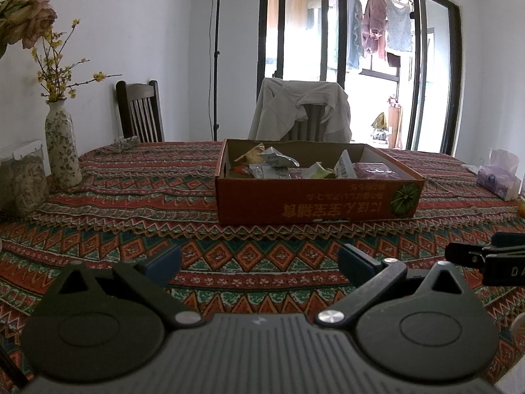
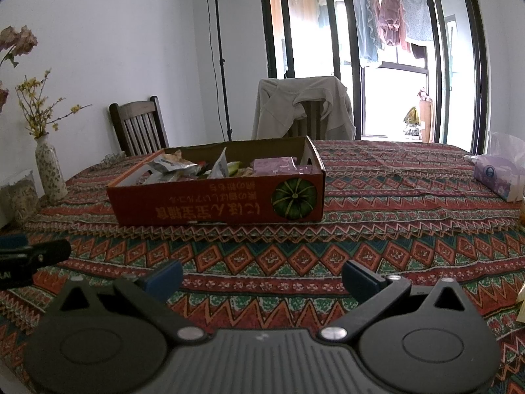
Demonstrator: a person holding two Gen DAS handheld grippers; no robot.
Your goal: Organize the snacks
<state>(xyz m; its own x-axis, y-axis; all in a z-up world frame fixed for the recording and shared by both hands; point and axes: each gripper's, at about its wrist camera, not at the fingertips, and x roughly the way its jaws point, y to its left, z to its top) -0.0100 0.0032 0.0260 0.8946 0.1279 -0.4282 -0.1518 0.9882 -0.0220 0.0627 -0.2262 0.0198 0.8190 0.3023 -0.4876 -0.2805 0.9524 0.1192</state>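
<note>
An orange cardboard box (image 1: 315, 202) with a pumpkin picture stands on the patterned tablecloth ahead of both grippers; it also shows in the right wrist view (image 2: 216, 202). Inside lie several snack packets (image 1: 279, 162) and a purple pack (image 1: 377, 170); in the right wrist view the packets (image 2: 183, 165) and the purple pack (image 2: 275, 165) show too. My left gripper (image 1: 259, 261) is open and empty, low over the cloth, short of the box. My right gripper (image 2: 262, 277) is open and empty beside it; part of it shows in the left wrist view (image 1: 485, 256).
A floral vase (image 1: 62, 146) and a jar (image 1: 21, 184) stand at the table's left edge. A purple tissue pack (image 2: 498, 174) lies at the right. Two chairs (image 1: 141, 111) stand behind the table, one draped with a jacket (image 1: 302, 111). A lamp stand (image 2: 223, 65) is behind.
</note>
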